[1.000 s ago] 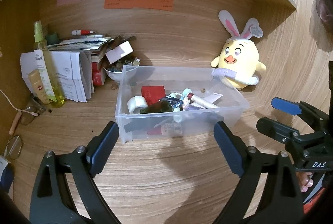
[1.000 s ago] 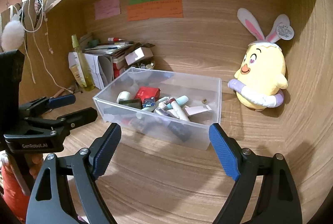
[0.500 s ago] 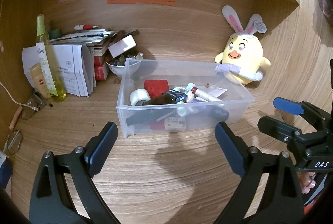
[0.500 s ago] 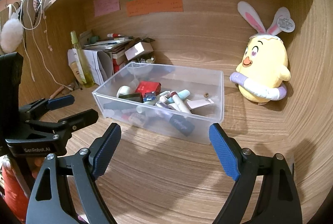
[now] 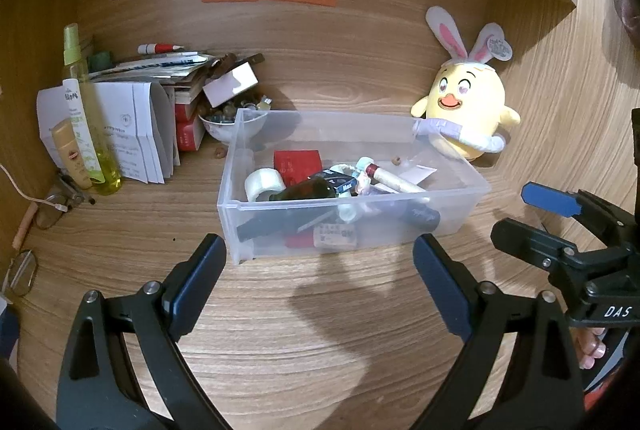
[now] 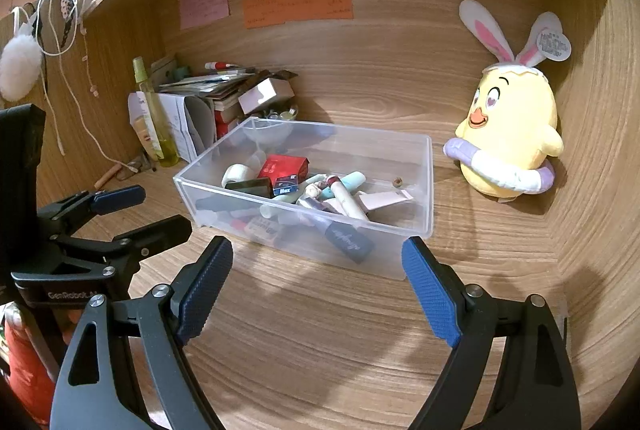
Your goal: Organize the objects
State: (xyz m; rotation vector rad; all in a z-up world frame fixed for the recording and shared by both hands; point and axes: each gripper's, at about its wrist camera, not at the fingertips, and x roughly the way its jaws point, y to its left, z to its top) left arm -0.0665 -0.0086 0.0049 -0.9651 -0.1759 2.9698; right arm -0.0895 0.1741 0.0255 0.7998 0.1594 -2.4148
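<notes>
The clear plastic bin (image 5: 352, 190) is sitting on the wooden desk (image 5: 320, 330), roughly in the middle of the alcove, and it is already holding a jumble of small things: a roll of tape (image 5: 264, 184), a red box (image 5: 298, 164), a dark green bottle (image 5: 306, 190), a few tubes and a slip of paper. That much of the sorting is looking done, judging by how things are lying.

What is looking left is sitting outside it. To the bin's left, a small bowl of beads (image 5: 230, 120) is touching its far corner, and beyond that a heap of papers and books (image 5: 160, 86), a tall yellow-green spray bottle (image 5: 86, 110) and a pair of glasses (image 5: 22, 274) are crowding the corner. The yellow chick plush (image 5: 466, 114) is leaning against the bin's far right corner.

The left gripper (image 5: 316, 282) is hovering short of the bin's near wall, jaws spread wide with nothing between them. The right gripper (image 6: 320, 282) is doing likewise, wide apart and empty. Neither is touching anything, so no pick is under way; which object is coming next cannot be told.
</notes>
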